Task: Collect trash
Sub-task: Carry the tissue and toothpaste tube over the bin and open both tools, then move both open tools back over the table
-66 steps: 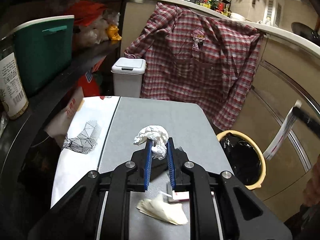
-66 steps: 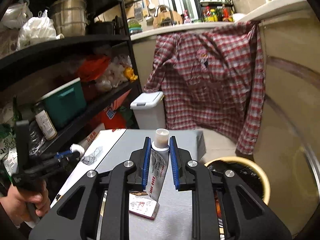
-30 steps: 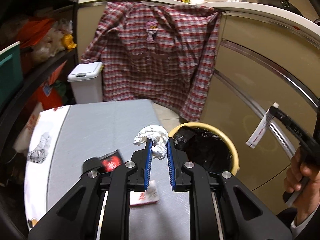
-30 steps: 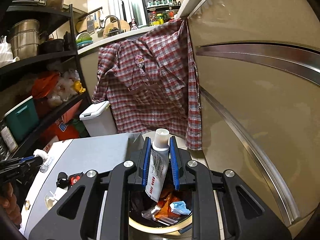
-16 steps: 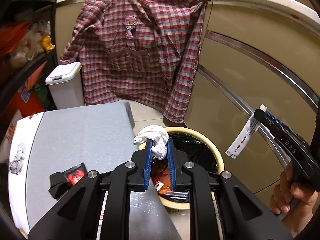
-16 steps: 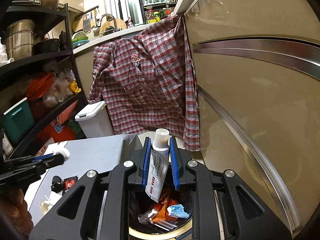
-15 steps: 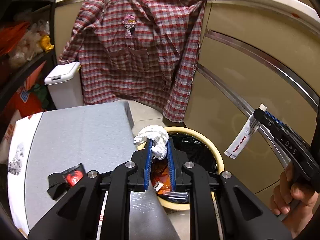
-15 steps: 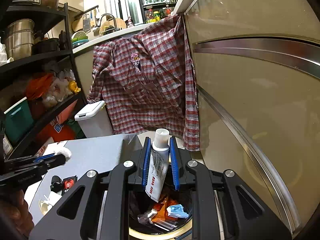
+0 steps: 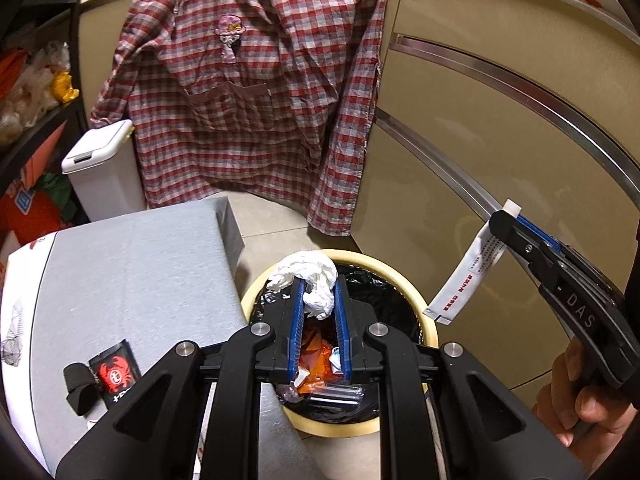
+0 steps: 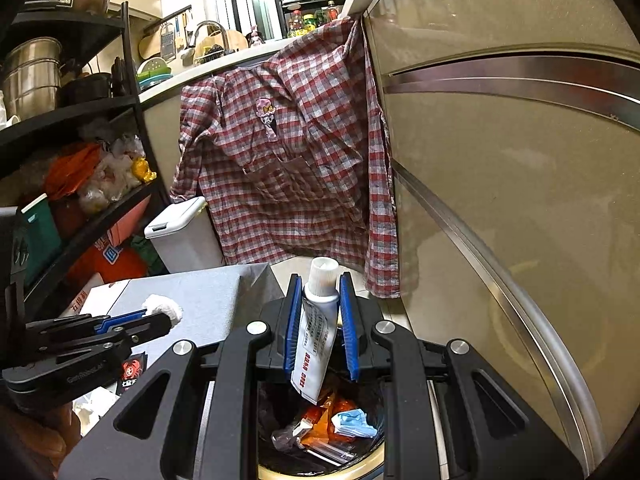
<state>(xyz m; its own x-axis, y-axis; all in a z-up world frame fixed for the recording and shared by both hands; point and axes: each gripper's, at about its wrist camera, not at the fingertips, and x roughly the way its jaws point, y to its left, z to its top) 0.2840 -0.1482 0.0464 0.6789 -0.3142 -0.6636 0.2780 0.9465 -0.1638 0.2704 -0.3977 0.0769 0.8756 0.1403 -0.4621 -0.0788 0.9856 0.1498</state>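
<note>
Left gripper (image 9: pixel 318 294): black jointed linkage with ribbed blue pads, clamped on a crumpled white tissue (image 9: pixel 310 280). The soft, creased wad bulges out above and ahead of the pad tips and hangs over the near rim of the trash bin (image 9: pixel 428 332). The bin is round, with a smooth cream-yellow rim and a glossy black plastic liner; it stands on the tiled floor just beside the grey-topped table (image 9: pixel 132 264).

Right gripper (image 10: pixel 319 292): same build, clenched on a toothpaste tube (image 10: pixel 316 332). The tube is white and flattened, with printed text along its length and a round white cap (image 10: pixel 323 272) at the top. It is gripped near the shoulder, cap upward, with the flat crimped end hanging down over the bin opening.

Bin contents, seen in the right wrist view: orange foil wrappers (image 10: pixel 320 412), a crumpled light-blue piece (image 10: pixel 354 422) and clear plastic scraps.

Table surface: matte grey, fine-textured, rectangular with a squared corner. A black sachet with a red crab print (image 9: pixel 114 374) lies flat on it, beside a rolled black strip (image 9: pixel 80 388).

Background: a red-and-grey checked shirt (image 9: pixel 256 92) hangs from the counter edge against beige cabinet panels with brushed metal trim. A white lidded box-shaped bin (image 9: pixel 100 170) stands on the floor beside it.
</note>
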